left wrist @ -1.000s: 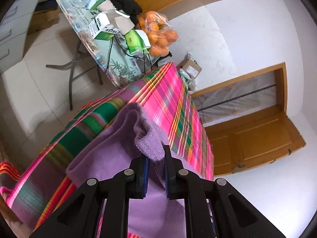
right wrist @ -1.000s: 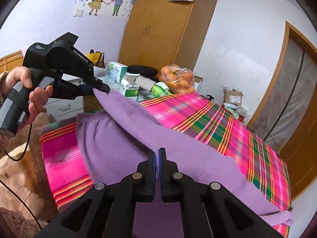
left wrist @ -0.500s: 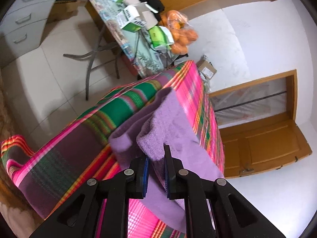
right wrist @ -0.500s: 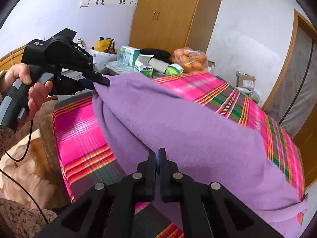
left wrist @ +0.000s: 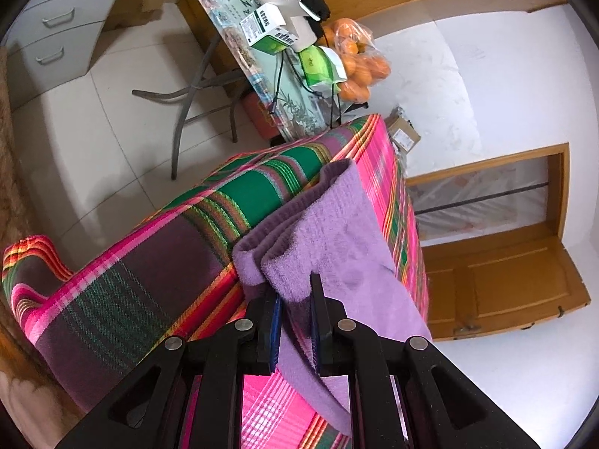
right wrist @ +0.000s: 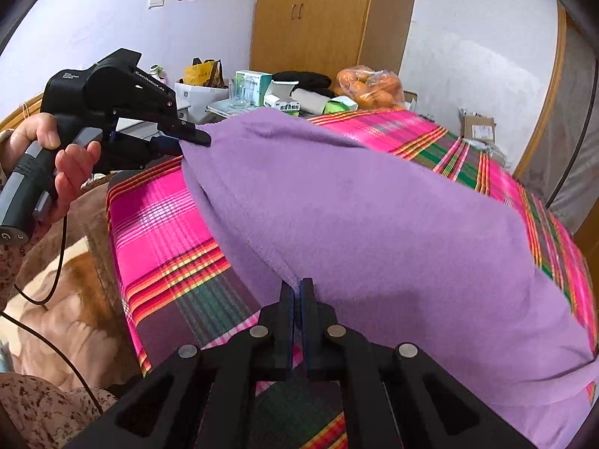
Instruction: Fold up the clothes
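A purple fleece cloth (right wrist: 374, 217) hangs doubled over above a table covered in a pink and green plaid cloth (right wrist: 164, 232). My right gripper (right wrist: 296, 292) is shut on the cloth's near edge. In the right wrist view my left gripper (right wrist: 187, 140), held by a hand, pinches the far left corner at about the same height. In the left wrist view, the left gripper (left wrist: 295, 299) holds a bunched corner of the purple cloth (left wrist: 337, 239) between its fingers, and the layers drape down past them.
A folding table (left wrist: 262, 75) behind carries boxes, a black garment and a bag of oranges (left wrist: 355, 63). A wooden wardrobe (right wrist: 322, 18) stands at the back, a door (left wrist: 505, 280) to the right. A grey drawer unit (left wrist: 56, 37) and a brown blanket (right wrist: 56, 280) lie on the left.
Both grippers have carried the held edge toward me over the cloth, so the purple cloth now lies doubled and covers more of the plaid table. Both stay shut on it.
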Motion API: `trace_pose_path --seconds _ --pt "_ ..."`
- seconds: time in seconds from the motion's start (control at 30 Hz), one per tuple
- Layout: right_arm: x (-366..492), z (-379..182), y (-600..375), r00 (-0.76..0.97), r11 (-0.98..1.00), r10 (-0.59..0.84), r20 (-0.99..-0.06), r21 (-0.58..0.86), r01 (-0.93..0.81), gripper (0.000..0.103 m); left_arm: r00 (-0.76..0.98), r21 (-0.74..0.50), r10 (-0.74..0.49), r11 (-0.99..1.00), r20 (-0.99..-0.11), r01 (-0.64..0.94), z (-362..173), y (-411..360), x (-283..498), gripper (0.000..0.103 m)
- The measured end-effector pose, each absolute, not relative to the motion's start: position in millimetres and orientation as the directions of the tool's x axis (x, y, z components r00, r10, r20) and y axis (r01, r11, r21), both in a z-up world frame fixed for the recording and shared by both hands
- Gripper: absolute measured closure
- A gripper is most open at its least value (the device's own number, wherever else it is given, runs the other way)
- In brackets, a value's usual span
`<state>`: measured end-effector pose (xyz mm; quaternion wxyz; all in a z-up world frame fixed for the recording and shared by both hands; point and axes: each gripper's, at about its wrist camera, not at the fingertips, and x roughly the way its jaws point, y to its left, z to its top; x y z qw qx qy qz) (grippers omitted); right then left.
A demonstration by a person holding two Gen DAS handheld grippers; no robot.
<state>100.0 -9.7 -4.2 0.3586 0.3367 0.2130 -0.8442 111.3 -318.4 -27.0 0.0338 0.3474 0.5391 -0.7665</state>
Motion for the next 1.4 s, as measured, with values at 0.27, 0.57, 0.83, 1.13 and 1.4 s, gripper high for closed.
trace_pose_path --seconds 0.27,0.57,0.83,1.13,1.4 --pt "98 -7 -6 -0.478 -0.657 -0.475 -0.739 -0.064 0.752 0.097 -0.754 -0.813 0.334 -0.384 -0.565 0.438 -30 -320 113 0.090" --pt "97 -6 4 -0.442 -0.663 -0.500 -0.745 0.000 0.749 0.092 -0.748 -0.801 0.315 -0.375 -0.584 0.467 -26 -321 120 0.089" --pt "98 11 36 -0.438 -0.669 -0.562 -0.702 0.073 0.740 0.092 -0.762 -0.770 0.216 -0.390 -0.610 0.505 -10 -322 143 0.083" --pt "62 11 104 -0.550 -0.825 -0.459 -0.697 0.105 0.555 0.092 -0.786 -0.762 0.222 -0.493 -0.577 0.420 21 -287 152 0.083" --pt "71 -6 126 -0.493 -0.831 -0.466 -0.735 0.172 0.528 0.092 -0.716 -0.697 0.330 -0.651 -0.616 0.300 26 -216 117 0.083"
